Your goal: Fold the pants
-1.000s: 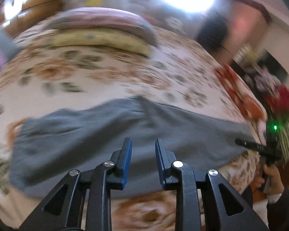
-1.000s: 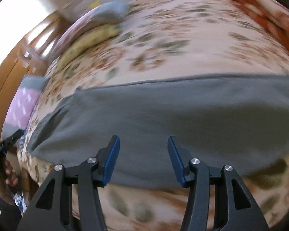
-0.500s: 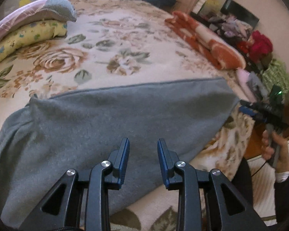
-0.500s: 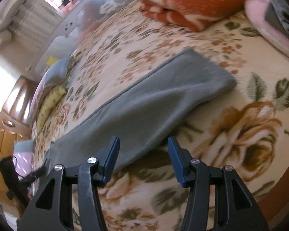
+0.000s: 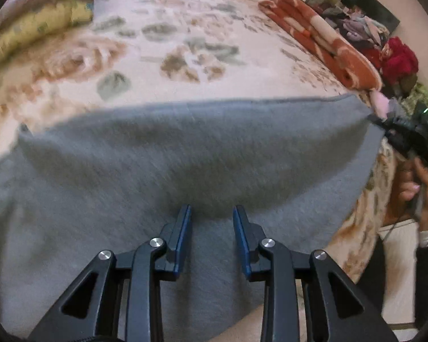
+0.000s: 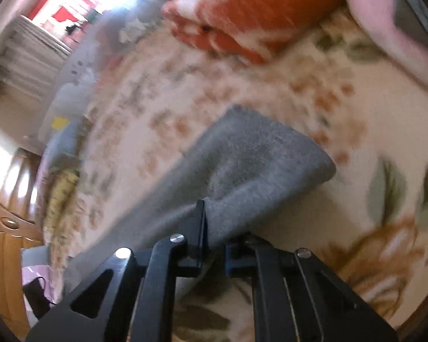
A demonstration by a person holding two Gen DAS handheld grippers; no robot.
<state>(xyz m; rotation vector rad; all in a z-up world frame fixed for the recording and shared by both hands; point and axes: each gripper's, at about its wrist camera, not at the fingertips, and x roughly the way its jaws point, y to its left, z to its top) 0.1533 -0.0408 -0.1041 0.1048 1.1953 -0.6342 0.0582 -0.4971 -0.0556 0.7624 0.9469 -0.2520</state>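
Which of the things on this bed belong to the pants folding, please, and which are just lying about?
For the job:
grey pants
right gripper, shut on the pants' end
left gripper, open over the pants

Lying about:
orange blanket
yellow pillow
pink cloth
floral bedspread

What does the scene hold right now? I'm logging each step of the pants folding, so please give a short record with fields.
surface: bed with flowered cover
garment: grey pants, spread lengthwise along the near edge of the bed
left gripper: open, over the middle of the pants, holding nothing
right gripper: shut on the leg end of the pants
nearby: orange blanket folded beyond the leg end; yellow pillow at the far left
image quality: both views motion-blurred
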